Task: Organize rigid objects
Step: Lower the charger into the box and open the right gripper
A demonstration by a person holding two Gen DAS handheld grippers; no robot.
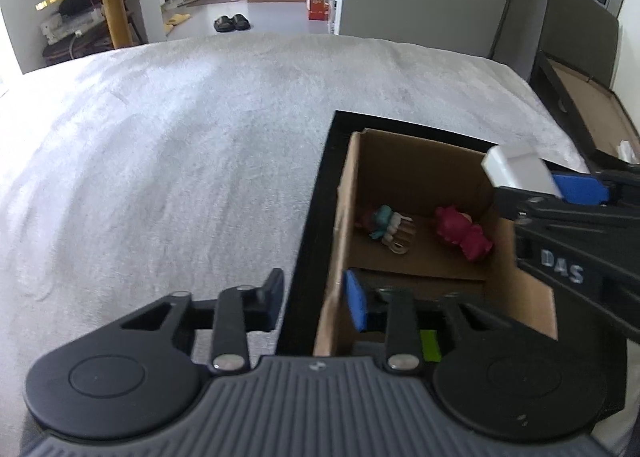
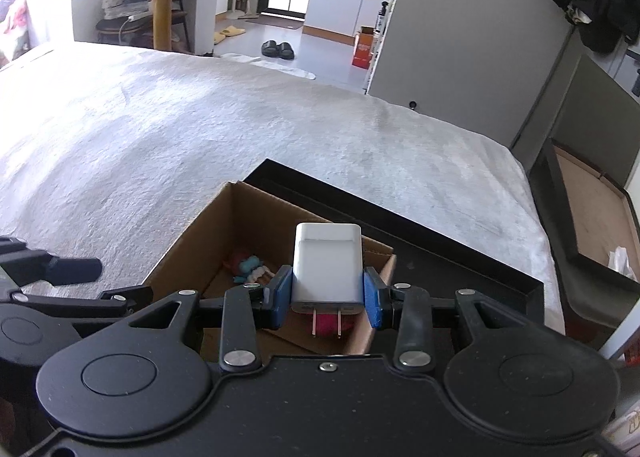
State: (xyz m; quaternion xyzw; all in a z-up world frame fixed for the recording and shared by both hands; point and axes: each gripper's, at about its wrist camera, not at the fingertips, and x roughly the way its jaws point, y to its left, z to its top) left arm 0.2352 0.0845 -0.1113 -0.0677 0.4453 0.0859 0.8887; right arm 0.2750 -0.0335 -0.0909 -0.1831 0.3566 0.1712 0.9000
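Charger (image 2: 327, 263) sits clamped in your right tool (image 2: 328, 295) above the cardboard box (image 2: 188, 245); your left tool (image 1: 316, 303) straddles the box's nine-o'clock wall, jaws narrowed but not gripping.

1. Left gripper (image 1: 316, 305): pitched downward, jaws parted, one finger set either side of the box's (image 1: 340, 217) near-left wall; no contact is seen.
2. Right gripper (image 2: 328, 297): pitched downward, blue pads (image 2: 280, 293) clamped on the white charger (image 2: 327, 265), prongs toward the wrist.
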